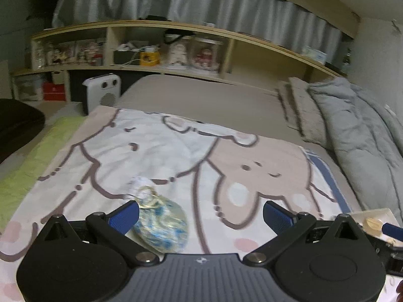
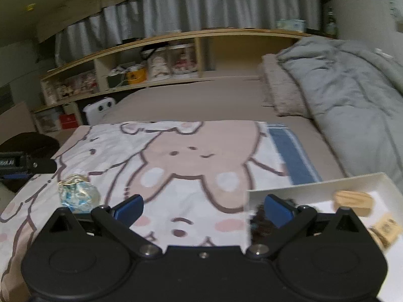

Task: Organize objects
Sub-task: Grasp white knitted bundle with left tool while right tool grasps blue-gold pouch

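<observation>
My left tongs [image 1: 201, 215] spread, right tongs [image 2: 202, 207] spread. Reaching for pouch [image 1: 161, 224]; next, probably into box [image 2: 314, 188].

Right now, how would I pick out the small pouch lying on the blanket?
Find the cartoon-animal print blanket spread over the bed. Near its front edge, just ahead of the left gripper, lies a small translucent drawstring pouch with blue specks. It is the only loose item on the blanket; the wooden pieces sit inside the white box.

No text can be read — the yellow container [image 1: 149, 58] on the shelf [image 1: 176, 29] and the red box [image 1: 53, 91] below it carry only blurred marks.
</observation>
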Action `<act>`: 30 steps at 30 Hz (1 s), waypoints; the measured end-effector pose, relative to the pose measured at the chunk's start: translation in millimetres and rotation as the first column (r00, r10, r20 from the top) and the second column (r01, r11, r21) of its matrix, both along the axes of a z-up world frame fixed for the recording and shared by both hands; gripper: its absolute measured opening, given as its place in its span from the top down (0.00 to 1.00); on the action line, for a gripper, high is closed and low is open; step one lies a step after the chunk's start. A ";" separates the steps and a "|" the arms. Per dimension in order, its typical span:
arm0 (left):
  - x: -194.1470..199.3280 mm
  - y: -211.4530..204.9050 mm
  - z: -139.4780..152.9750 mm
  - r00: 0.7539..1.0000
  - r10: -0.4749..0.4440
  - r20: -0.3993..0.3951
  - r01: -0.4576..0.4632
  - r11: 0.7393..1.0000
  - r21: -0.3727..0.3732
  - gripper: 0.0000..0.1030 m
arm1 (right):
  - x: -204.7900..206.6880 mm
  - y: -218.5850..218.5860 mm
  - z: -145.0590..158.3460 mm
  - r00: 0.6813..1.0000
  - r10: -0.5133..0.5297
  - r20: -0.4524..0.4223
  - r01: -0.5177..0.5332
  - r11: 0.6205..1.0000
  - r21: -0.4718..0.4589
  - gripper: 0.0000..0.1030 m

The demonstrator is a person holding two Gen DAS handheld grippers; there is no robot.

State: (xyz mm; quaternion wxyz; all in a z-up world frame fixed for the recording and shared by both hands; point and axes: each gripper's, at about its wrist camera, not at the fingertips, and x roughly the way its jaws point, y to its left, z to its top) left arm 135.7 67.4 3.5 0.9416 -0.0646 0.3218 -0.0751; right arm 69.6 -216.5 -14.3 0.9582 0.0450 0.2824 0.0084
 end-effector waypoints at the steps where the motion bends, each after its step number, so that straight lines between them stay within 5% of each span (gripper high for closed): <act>1: 3.3 4.7 -1.4 1.000 0.010 -0.002 -0.010 1.000 -0.002 0.00 | 4.2 4.9 -2.4 1.000 0.012 0.002 -0.012 1.000 0.001 0.00; 16: 68.2 64.4 -29.4 0.997 0.027 -0.072 -0.026 1.000 0.013 0.01 | 80.4 86.7 -49.2 0.957 0.291 0.016 -0.292 0.955 0.052 0.00; 20: 83.9 76.7 -33.8 0.997 0.022 -0.078 -0.019 0.999 0.039 0.11 | 97.0 110.4 -60.1 0.915 0.403 0.029 -0.404 0.914 0.045 0.00; 30: 117.6 109.5 -70.2 0.990 0.010 -0.140 -0.021 0.996 -0.083 0.40 | 136.1 150.2 -88.6 0.768 0.641 0.000 -0.641 0.767 0.022 0.00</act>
